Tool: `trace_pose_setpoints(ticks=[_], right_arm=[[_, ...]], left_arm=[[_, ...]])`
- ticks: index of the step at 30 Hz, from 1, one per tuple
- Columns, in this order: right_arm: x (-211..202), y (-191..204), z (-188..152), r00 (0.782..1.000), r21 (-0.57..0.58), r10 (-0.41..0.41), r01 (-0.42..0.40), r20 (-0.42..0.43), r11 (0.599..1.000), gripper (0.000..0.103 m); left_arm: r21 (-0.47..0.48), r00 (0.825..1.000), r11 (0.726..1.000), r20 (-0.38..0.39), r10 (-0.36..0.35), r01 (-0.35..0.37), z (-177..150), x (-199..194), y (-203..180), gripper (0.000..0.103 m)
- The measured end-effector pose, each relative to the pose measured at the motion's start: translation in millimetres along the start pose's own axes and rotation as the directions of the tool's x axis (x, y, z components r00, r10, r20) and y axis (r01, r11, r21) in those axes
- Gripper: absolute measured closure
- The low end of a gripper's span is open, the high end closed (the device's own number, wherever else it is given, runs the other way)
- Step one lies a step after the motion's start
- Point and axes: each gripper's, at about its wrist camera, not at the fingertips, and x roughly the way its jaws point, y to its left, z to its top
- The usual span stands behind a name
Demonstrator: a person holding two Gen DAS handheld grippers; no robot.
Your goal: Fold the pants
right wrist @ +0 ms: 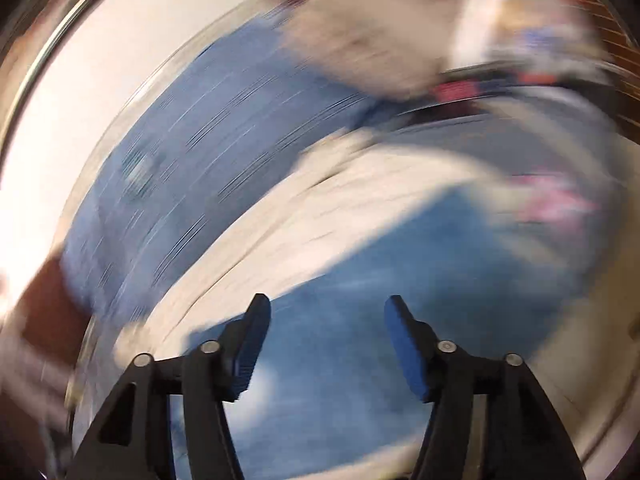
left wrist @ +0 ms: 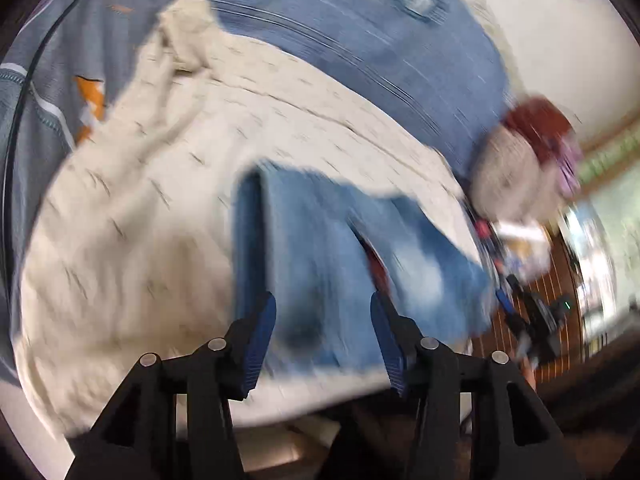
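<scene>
Left gripper [left wrist: 323,312] open over blue pants [left wrist: 320,240] on cream blanket [left wrist: 140,220] | right gripper [right wrist: 327,316] open, view blurred | other gripper's body visible at 4 o'clock, left view only.

Pants [left wrist: 320,248] on blanket [left wrist: 132,220]

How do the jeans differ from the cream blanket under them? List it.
The jeans are blue denim with pale faded patches; the cream blanket is off-white with small dark flecks. The jeans are a narrow folded bundle; the blanket spreads wide beneath them. Both are soft fabric, blurred by motion.
</scene>
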Motion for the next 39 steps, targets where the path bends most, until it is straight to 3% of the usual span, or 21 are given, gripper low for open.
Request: trace_pose_setpoints(ticks=[2,5,7,9,10,11,12,14,16,17,19,20,22,25,28,31,32,35,39], right_arm=[[55,60,-2,0.983,-0.125,0.109,-0.128,-0.151,0.984,0.039],[115,121,-10,0.949,-0.25,0.133,-0.208,-0.285,0.946,0.039],[152,155,-16,0.927,-0.326,0.106,-0.231,-0.359,0.917,0.037],[186,178,-31,0.915,-0.445,0.006,-0.201,-0.403,0.872,0.035],[197,182,-39,0.91,-0.499,-0.057,-0.172,-0.41,0.85,0.036],[211,187,-49,0.902,-0.576,-0.142,-0.134,-0.408,0.807,0.057],[210,188,-56,0.901,-0.606,-0.158,-0.134,-0.403,0.784,0.077],[202,196,-58,0.912,-0.657,-0.171,-0.129,-0.372,0.743,0.096],[189,203,-50,0.935,-0.667,-0.127,-0.136,-0.33,0.732,0.098],[191,205,-48,0.942,-0.678,-0.133,-0.119,-0.308,0.725,0.098],[213,199,-50,0.926,-0.684,-0.192,-0.089,-0.324,0.724,0.098],[220,196,-53,0.923,-0.69,-0.209,-0.079,-0.324,0.72,0.097],[220,196,-56,0.935,-0.7,-0.204,-0.062,-0.291,0.711,0.09],[216,189,-44,0.93,-0.613,-0.18,-0.06,-0.321,0.788,0.078],[190,173,-34,0.928,-0.478,-0.088,-0.103,-0.362,0.872,0.072],[144,153,-37,0.922,-0.345,0.034,-0.178,-0.386,0.921,0.055],[135,148,-40,0.919,-0.33,0.055,-0.195,-0.39,0.924,0.047],[94,135,-60,0.897,-0.283,0.137,-0.273,-0.421,0.919,0.032],[62,128,-98,0.864,-0.295,0.152,-0.322,-0.48,0.899,0.031]], left_arm=[[-0.058,1.0,0.998,-0.021,-0.012,0.01,19,12,8,0.055],[-0.111,0.999,0.994,-0.049,-0.004,-0.001,41,27,19,0.055],[-0.131,0.997,0.991,-0.074,0.0,-0.009,52,42,22,0.055],[-0.151,0.994,0.988,-0.105,-0.007,-0.009,49,65,15,0.055],[-0.149,0.992,0.989,-0.124,-0.013,-0.006,42,76,11,0.064],[-0.14,0.989,0.99,-0.143,-0.021,0.001,41,82,13,0.081],[-0.133,0.987,0.991,-0.159,-0.034,0.013,40,87,12,0.087],[-0.129,0.989,0.99,-0.13,-0.064,0.047,46,92,8,0.088],[-0.093,0.995,0.995,-0.08,-0.053,0.046,52,90,2,0.088],[-0.064,0.998,0.998,-0.06,-0.011,0.008,56,96,-2,0.088],[-0.017,0.991,0.994,-0.087,0.103,-0.105,58,117,-2,0.088],[-0.02,0.983,0.989,-0.115,0.14,-0.143,58,128,1,0.086],[-0.065,0.982,0.99,-0.148,0.114,-0.125,57,137,12,0.086],[-0.12,0.991,0.99,-0.125,0.052,-0.067,59,120,15,0.086],[-0.081,0.997,0.995,-0.053,0.048,-0.053,48,85,8,0.085],[-0.078,0.999,0.997,-0.034,-0.03,0.027,23,56,10,0.066],[-0.083,0.998,0.995,-0.031,-0.06,0.057,11,50,10,0.058],[-0.072,0.993,0.991,-0.037,-0.116,0.113,-19,45,11,0.047],[-0.136,0.984,0.983,-0.113,-0.137,0.121,-38,73,24,0.044]])
